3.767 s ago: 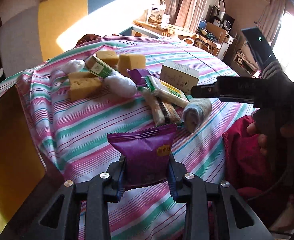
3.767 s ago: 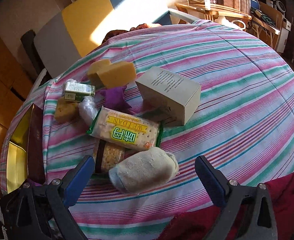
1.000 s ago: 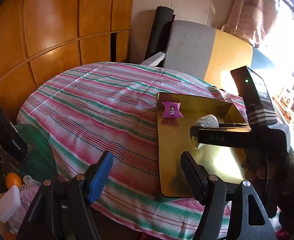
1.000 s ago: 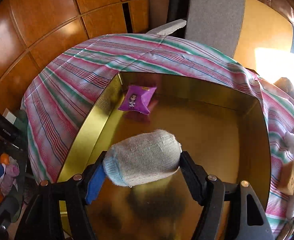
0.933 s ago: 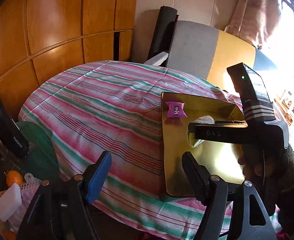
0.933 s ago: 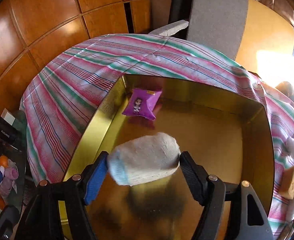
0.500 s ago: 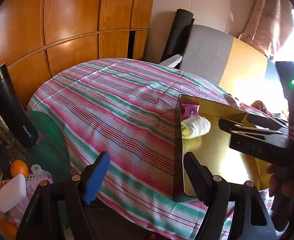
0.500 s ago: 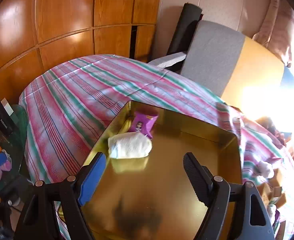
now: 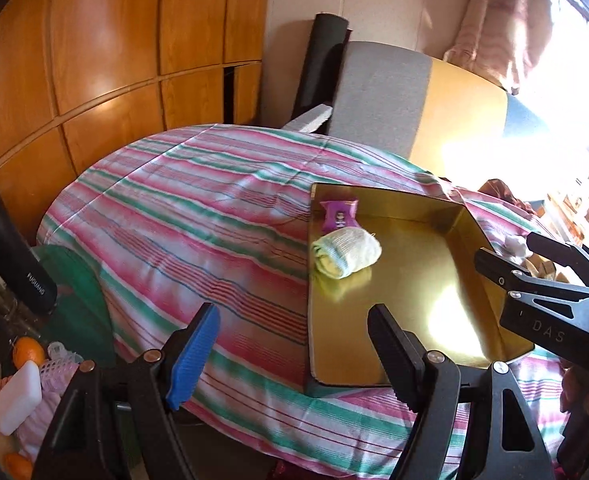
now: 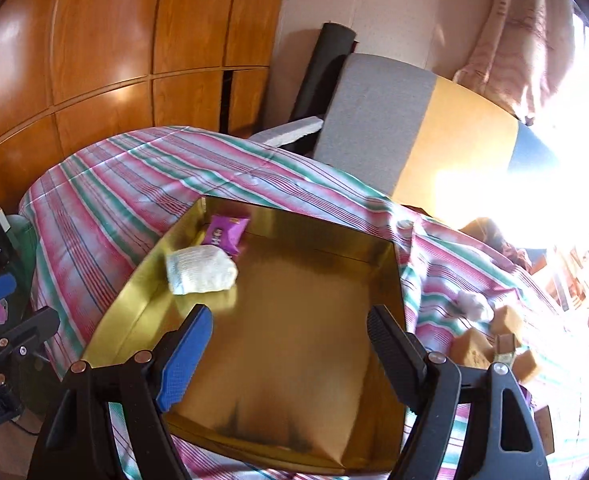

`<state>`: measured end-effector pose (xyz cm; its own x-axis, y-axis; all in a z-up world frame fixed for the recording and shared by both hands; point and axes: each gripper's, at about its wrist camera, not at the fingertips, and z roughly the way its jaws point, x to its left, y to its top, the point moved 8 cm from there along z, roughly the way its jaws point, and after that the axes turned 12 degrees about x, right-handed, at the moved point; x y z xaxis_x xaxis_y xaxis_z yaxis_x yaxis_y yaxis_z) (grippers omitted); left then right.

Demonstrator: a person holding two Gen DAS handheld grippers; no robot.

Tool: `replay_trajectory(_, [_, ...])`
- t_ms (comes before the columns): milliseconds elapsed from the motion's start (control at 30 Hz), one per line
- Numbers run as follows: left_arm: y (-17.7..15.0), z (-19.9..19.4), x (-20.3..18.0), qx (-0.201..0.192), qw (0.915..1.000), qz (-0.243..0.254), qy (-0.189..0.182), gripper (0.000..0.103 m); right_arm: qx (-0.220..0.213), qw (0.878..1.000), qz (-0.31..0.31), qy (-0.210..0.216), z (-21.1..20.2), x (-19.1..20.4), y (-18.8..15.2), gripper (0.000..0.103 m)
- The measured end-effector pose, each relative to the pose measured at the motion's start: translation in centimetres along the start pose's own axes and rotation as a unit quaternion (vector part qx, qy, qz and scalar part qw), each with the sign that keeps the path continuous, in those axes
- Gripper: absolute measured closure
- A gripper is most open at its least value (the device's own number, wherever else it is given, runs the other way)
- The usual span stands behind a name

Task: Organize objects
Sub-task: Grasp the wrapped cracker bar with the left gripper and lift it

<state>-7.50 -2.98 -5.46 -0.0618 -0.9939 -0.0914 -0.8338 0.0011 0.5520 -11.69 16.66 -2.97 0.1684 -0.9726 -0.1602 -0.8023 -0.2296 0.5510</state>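
Note:
A gold tray (image 9: pixel 414 292) (image 10: pixel 294 360) lies on the striped tablecloth. In its far left corner rest a purple snack packet (image 9: pixel 339 214) (image 10: pixel 225 233) and a rolled pale sock (image 9: pixel 346 253) (image 10: pixel 201 269), touching each other. My right gripper (image 10: pixel 288 340) hangs open above the tray's near half with nothing between its fingers; in the left wrist view the right gripper (image 9: pixel 502 248) sits over the tray's right rim. My left gripper (image 9: pixel 290 344) is open and empty above the tablecloth, just left of the tray's near corner.
Right of the tray lie yellow sponges (image 10: pixel 474 346) and a white ball (image 10: pixel 472 304). A black bottle (image 9: pixel 10 256) and a basket with an orange (image 9: pixel 28 352) stand off the table's left edge. A grey and yellow chair (image 9: pixel 394 96) stands behind the table.
My right gripper let go of the sock roll, which now lies in the tray beside the purple packet. The right gripper then drew back and up, away from it.

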Motion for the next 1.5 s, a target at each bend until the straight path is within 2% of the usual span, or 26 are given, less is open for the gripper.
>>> replay_trajectory(167, [0.3, -0.1, -3.6, -0.001, 0.999, 0.043, -0.012, 0.026, 0.002, 0.999, 0.035, -0.018, -0.4, -4.3, -2.1, 0.022])
replay_trajectory(233, [0.3, 0.0, -5.2, 0.0, 0.9979, 0.062, -0.02, 0.023, 0.004, 0.998, 0.055, -0.024, -0.7, -6.7, -3.3, 0.022])
replay_trajectory(367, [-0.1, 0.3, -9.1, 0.004, 0.9934, 0.107, -0.039, 0.021, 0.013, 0.993, 0.113, -0.041, -1.6, -12.9, -6.2, 0.022])
replay_trajectory(467, [-0.4, 0.5, -12.2, 0.01, 0.9882, 0.142, -0.058, 0.021, 0.023, 0.984, 0.168, -0.059, -2.4, -18.3, -8.9, 0.022])
replay_trajectory(667, [-1.8, 0.4, -19.2, 0.022, 0.9722, 0.21, -0.102, 0.021, 0.034, 0.95, 0.289, -0.111, -4.5, -29.6, -15.1, 0.022])
replay_trajectory(867, [-4.1, 0.7, -27.4, 0.03, 0.9443, 0.299, -0.134, 0.021, 0.029, 0.909, 0.388, -0.148, -5.4, -37.6, -21.1, 0.022])
replay_trajectory(933, [-5.0, 1.2, -30.1, 0.036, 0.9337, 0.325, -0.146, 0.021, 0.021, 0.898, 0.417, -0.141, -5.4, -39.1, -22.8, 0.022])
replay_trajectory(1033, [-6.6, 2.2, -33.8, 0.053, 0.9193, 0.356, -0.16, 0.022, 0.016, 0.873, 0.475, -0.108, -4.8, -40.5, -24.9, 0.022])
replay_trajectory(1133, [-8.0, 3.3, -37.2, 0.07, 0.9049, 0.384, -0.169, 0.022, 0.009, 0.86, 0.502, -0.094, -4.8, -41.1, -25.7, 0.022])
replay_trajectory(1333, [-10.3, 5.2, -42.9, 0.102, 0.8839, 0.417, -0.184, 0.023, 0.008, 0.847, 0.527, -0.069, -4.5, -41.5, -26.6, 0.022])
replay_trajectory(1500, [-11.0, 7.0, -46.4, 0.117, 0.8743, 0.436, -0.178, 0.022, 0.009, 0.842, 0.537, -0.055, -4.1, -41.7, -26.8, 0.022])
